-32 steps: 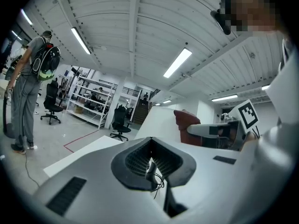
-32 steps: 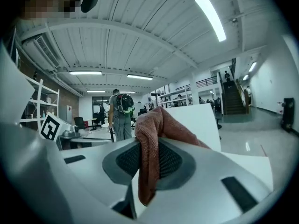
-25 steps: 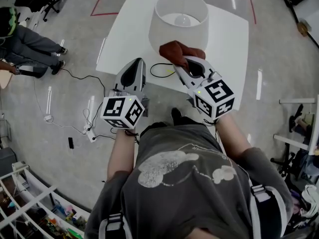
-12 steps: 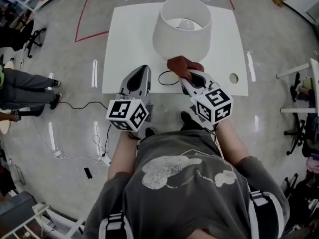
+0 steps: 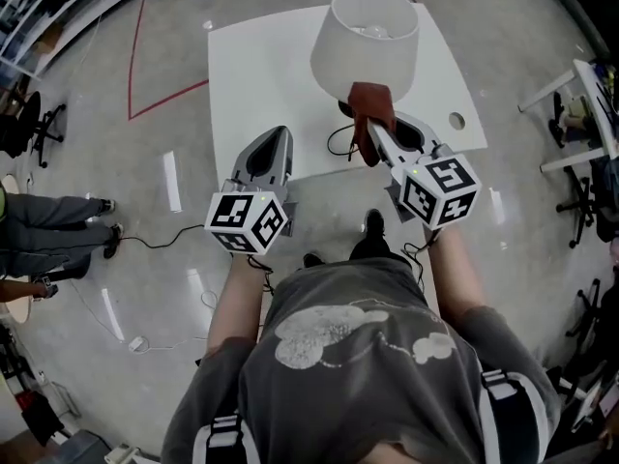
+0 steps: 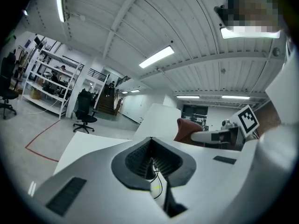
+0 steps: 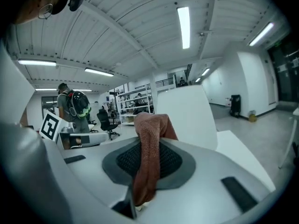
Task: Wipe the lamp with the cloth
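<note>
While R gripper point(image 5: 372, 135) pinches cloth point(image 5: 371, 106) at lamp point(image 5: 372, 42) rim, L gripper point(image 5: 275, 137) closed over table point(image 5: 251, 75) edge.

The lamp point(image 5: 366, 39) hides its own base under the shade, with the cloth point(image 5: 372, 104) covering the rest. Beside the lamp, the cord point(image 5: 332, 146) vanishes behind the right gripper point(image 5: 370, 131); a round spot point(image 5: 456, 121) right of the lamp is too small to tell.

Bright, even light is given by long white ceiling tube lamps point(image 7: 183, 27) above the right gripper point(image 7: 147, 146). Glare streaks are seen on the glossy grey floor point(image 5: 171, 182) left of the left gripper point(image 5: 279, 135). Both gripper views are bent at the edges and dark-cornered; the near shells are blurred.
</note>
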Available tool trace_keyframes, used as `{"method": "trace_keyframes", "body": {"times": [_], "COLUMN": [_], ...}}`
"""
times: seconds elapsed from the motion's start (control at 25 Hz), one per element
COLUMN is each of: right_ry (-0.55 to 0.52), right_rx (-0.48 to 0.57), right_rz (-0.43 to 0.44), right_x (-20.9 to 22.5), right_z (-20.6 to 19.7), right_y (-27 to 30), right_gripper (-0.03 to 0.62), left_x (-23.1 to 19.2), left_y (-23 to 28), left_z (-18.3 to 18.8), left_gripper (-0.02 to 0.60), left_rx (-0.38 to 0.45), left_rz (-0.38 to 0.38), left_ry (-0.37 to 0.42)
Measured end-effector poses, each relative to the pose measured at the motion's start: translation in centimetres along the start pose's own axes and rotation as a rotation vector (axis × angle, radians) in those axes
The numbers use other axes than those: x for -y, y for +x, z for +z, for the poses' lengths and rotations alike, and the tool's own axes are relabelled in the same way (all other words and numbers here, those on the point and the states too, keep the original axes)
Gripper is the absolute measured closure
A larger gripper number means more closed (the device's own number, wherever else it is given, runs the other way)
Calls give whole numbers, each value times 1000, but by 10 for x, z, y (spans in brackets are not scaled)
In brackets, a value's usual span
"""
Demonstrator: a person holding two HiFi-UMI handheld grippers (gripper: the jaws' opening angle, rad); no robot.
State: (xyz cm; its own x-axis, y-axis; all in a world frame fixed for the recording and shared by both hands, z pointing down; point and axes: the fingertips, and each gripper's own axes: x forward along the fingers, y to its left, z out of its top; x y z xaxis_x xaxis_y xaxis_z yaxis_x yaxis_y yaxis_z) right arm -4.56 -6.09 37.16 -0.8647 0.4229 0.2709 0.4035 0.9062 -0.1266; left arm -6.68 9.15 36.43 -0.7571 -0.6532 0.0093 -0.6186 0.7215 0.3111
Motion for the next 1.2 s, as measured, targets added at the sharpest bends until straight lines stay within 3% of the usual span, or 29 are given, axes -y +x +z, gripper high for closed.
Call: {"method": "trace_keyframes", "body": {"times": [0.24, 0.44, 0.6, 0.92, 1.2], "right_ry": [-40, -65, -53, -8, 9], "right_rx": [156, 172, 143, 6, -24], "right_rz": [-71, -88, -60, 52, 121], "right_x": [3, 26, 29, 10, 5], "right_z": [71, 94, 80, 14, -17], "right_y": [-12, -2, 14, 44, 56], "right_gripper": [536, 536, 536, 536, 536], "left_x": [0, 0, -4, -12, -10], "left_y": [-1, 10, 14, 32, 47], "left_z": [11, 22, 23, 14, 5], "left_gripper": [574, 574, 574, 574, 575], "left_rx": [9, 18, 10, -35, -59], "left_rz": [-32, -29, -13, 37, 50], "left_ry": [-2, 11, 19, 21, 33]}}
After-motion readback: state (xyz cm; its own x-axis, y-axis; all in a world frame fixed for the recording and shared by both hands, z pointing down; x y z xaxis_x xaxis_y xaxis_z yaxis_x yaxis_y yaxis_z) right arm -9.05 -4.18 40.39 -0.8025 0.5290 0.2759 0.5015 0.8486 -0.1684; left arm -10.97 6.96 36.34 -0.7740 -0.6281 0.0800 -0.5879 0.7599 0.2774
